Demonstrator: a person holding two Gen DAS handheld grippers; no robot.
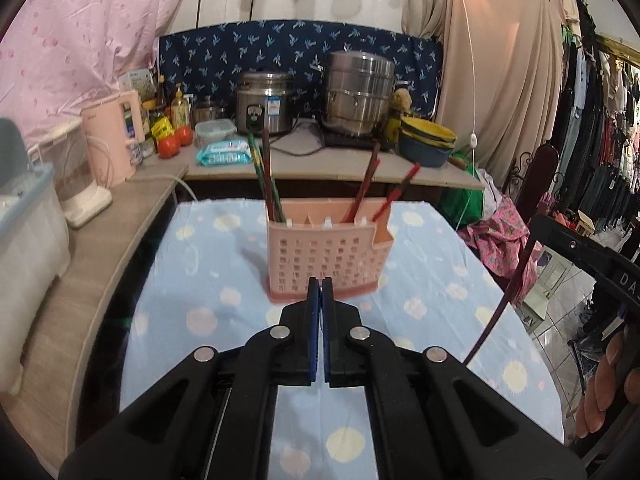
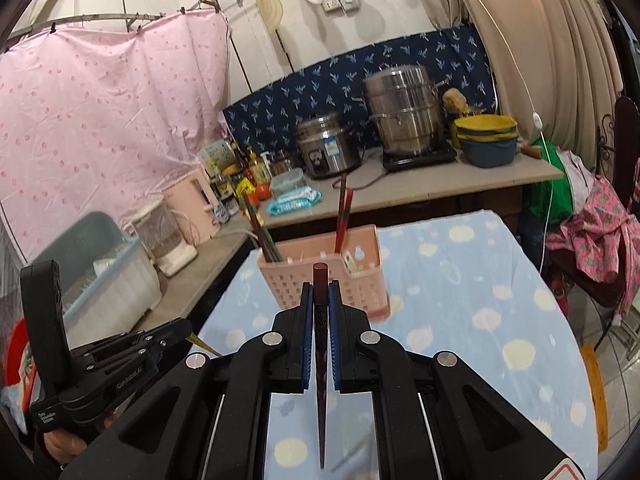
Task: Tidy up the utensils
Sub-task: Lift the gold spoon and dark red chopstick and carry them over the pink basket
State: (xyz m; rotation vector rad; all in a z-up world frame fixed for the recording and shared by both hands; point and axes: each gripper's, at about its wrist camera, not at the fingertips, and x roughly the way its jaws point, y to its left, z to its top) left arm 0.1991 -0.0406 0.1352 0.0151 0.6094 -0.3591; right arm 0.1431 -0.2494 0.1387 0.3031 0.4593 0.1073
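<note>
Gripping a chopstick (image 2: pixel 320 344) in my right hand-held gripper (image 2: pixel 320 292), left hand-held gripper (image 1: pixel 320 284) pressed together and empty, I'd tip it point-down over the holder (image 2: pixel 324 276) first.

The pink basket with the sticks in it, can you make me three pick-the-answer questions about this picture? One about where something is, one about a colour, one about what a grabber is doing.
1. Where does the pink basket stand?
A. on the dotted blue cloth
B. on the grey counter
C. on the floor

2. What colour are the pads inside the left gripper?
A. red
B. blue
C. white

3. What is the right gripper doing?
A. wide open, holding nothing
B. shut on a spoon
C. shut on a dark chopstick

Answers:
1 A: the dotted blue cloth shows all around the basket's base.
2 B: blue strips line both fingers.
3 C: the dark chopstick runs between its blue pads, thin end toward the camera.
</note>
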